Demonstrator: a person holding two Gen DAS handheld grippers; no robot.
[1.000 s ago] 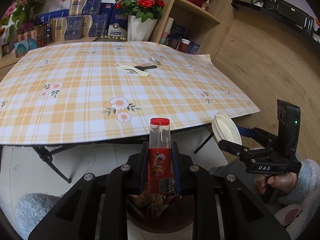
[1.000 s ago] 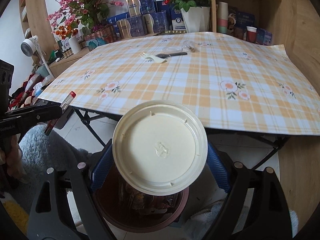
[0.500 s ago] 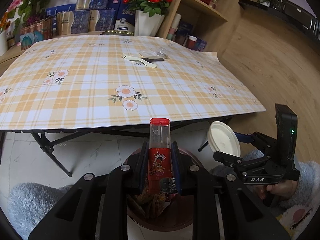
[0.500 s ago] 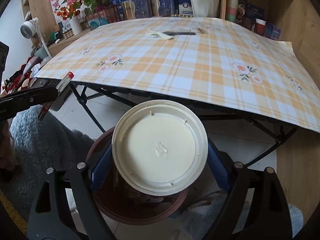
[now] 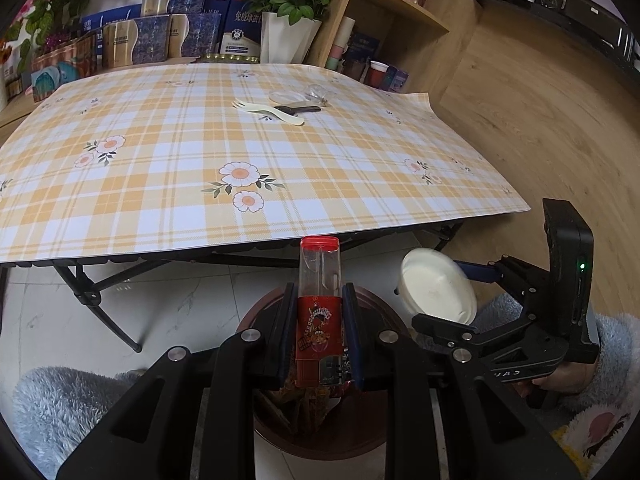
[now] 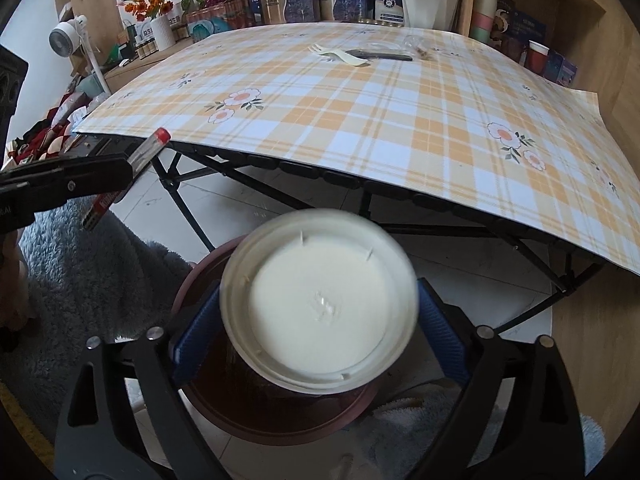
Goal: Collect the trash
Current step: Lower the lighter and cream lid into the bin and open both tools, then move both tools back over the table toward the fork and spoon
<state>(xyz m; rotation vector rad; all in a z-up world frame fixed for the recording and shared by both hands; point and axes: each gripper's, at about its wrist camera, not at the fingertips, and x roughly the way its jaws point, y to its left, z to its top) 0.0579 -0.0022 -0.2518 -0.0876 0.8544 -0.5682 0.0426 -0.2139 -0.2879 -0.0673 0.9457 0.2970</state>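
Holds a red-capped tube (image 5: 319,272) clenched in the left gripper (image 5: 318,296) — long axis running 6 to 12 in the left wrist view, cap at the 12 end, pads biting the red label on both sides. Hangs it right above the brown bin (image 5: 256,320), whose mouth opens just below at 6 with wrappers inside. Needs only a spread of the jaws there, by the look of it, to send the tube down label-end first.

Over at 3 from that tube, carries the white lid (image 6: 320,304) between the blue pads (image 6: 196,332) of the right gripper (image 6: 318,328). Has just been opening those jaws with the lid between them. Shows the lid smeared with blur and tipped, seemingly slipping free rather than pinched. Counts as released, then. Faces the camera flat-on, directly over the same bin with the rim peeking out at 6 and 9 — so drops straight in, most likely, with no sideways shift.

Leaves more to fetch on the table (image 5: 160,208): a pale fork (image 5: 266,110), a dark utensil (image 5: 302,109) and clear plastic scraps (image 5: 316,91), clustered far off at 12 to 1 and well apart from both grippers. Hard to call which hand lies nearer.
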